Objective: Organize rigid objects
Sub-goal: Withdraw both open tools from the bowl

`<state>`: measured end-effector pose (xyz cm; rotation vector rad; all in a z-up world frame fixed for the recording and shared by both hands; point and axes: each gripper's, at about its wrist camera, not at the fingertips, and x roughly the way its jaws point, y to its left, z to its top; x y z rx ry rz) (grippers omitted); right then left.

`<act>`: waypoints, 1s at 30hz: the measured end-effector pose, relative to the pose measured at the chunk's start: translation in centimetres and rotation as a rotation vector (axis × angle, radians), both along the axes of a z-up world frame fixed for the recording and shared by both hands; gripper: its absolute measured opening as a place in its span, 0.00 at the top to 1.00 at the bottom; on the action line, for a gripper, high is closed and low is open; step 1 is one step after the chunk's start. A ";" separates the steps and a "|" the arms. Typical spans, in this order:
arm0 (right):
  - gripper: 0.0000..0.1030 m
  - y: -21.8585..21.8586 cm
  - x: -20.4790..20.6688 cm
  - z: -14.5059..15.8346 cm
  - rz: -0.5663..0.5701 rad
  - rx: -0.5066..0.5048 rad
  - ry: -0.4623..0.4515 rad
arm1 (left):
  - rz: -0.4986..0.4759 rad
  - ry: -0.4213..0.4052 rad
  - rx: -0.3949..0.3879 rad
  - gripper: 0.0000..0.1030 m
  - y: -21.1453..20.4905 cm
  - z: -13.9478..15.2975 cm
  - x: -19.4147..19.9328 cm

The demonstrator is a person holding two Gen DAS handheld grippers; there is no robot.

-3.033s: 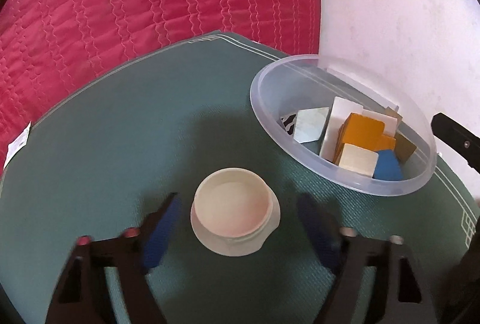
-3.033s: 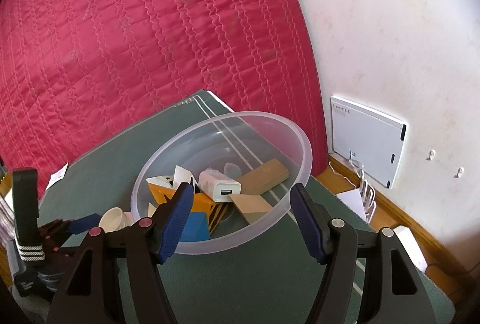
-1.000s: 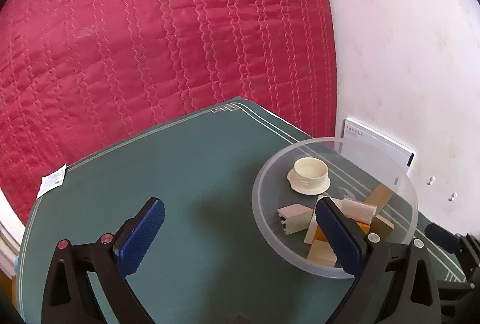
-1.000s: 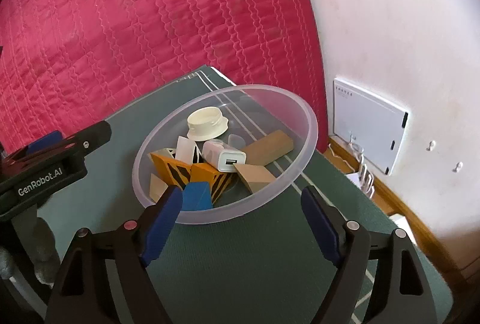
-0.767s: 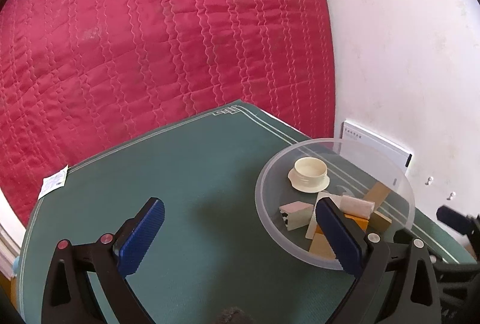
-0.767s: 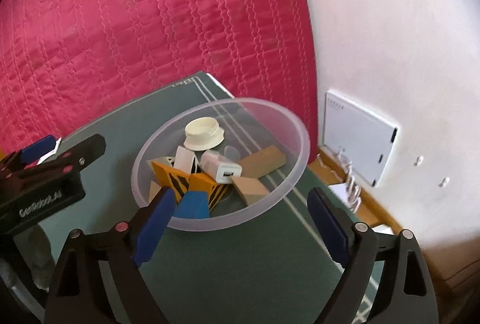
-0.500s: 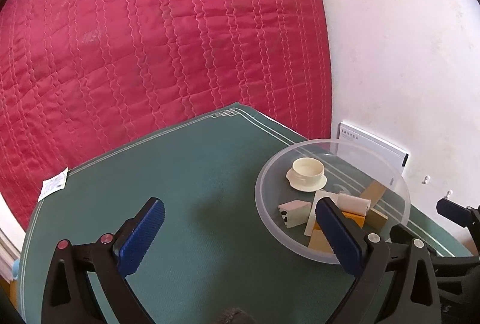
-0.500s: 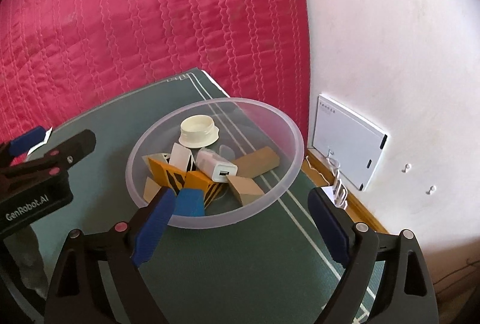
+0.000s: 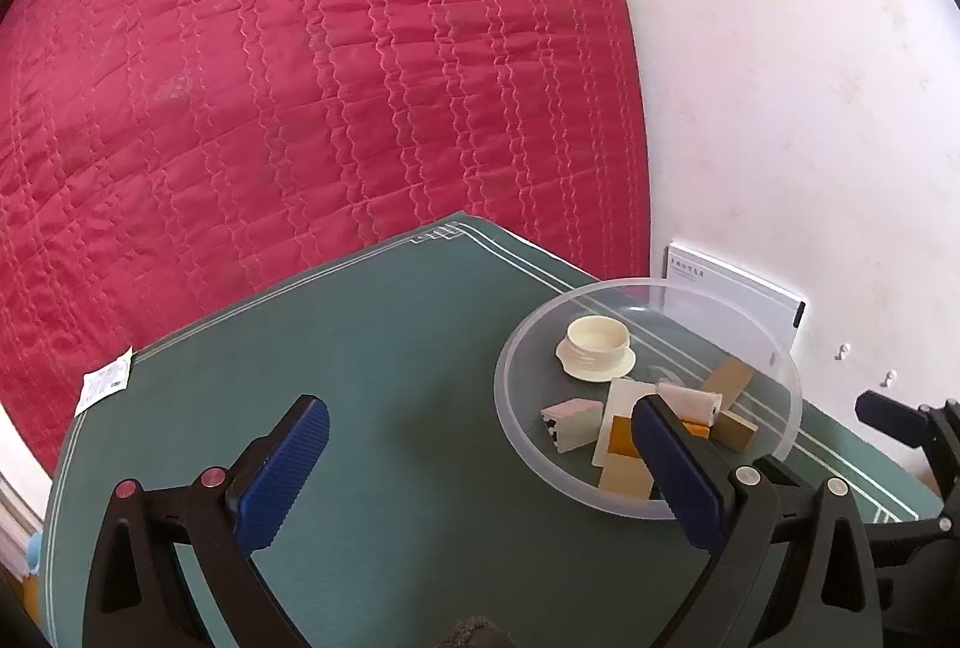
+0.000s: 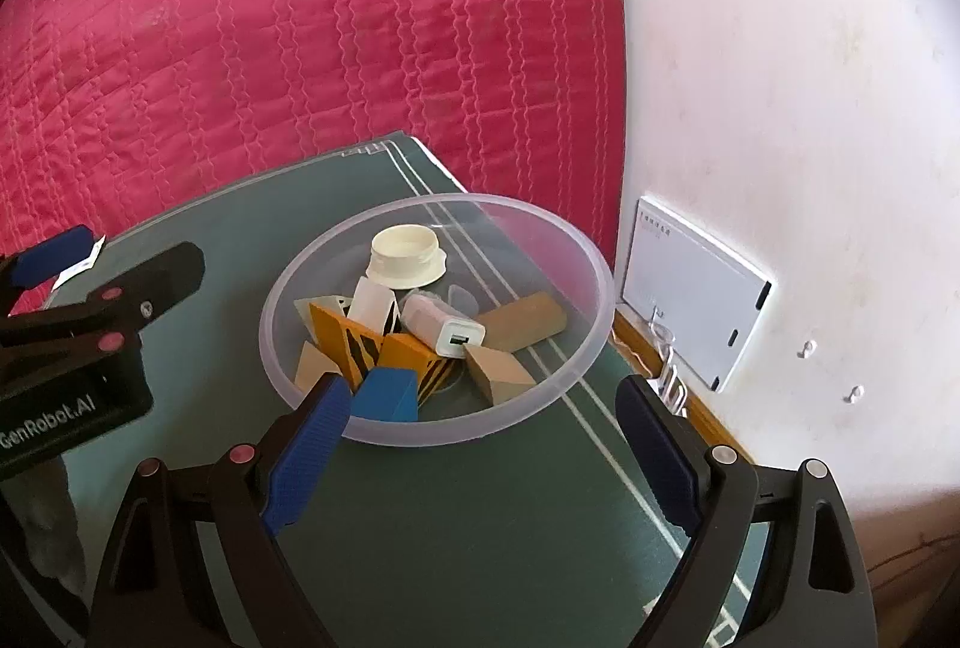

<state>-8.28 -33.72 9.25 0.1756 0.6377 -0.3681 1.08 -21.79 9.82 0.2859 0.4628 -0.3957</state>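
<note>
My left gripper [image 9: 480, 459] is hovering with jaws spread wide, nothing between them, blue pads [image 9: 282, 474] facing each other, tilting downward. My right gripper [image 10: 486, 453] is also pointing down at an angle, jaws having just been opening, now standing wide with nothing gripped. In the right wrist view my left gripper [image 10: 54, 258] is showing at the left edge, apart from the right one.

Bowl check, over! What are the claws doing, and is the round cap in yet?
Left claw open, empty. Right claw open, empty. Cream cap inside clear bowl with the blocks. Nothing in the way.
</note>
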 end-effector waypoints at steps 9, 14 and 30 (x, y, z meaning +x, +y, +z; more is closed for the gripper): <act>0.12 -0.3 0.1 0.0 -0.006 -0.013 0.015 | -0.006 -0.001 0.009 0.00 -0.4 -0.2 -0.1; 0.12 -0.4 0.2 -0.1 -0.009 -0.013 0.022 | -0.005 0.001 0.013 0.00 -0.6 -0.3 -0.1; 0.12 -0.4 0.3 -0.4 -0.012 -0.012 0.033 | -0.013 -0.006 0.031 0.00 -1.4 -0.6 -0.3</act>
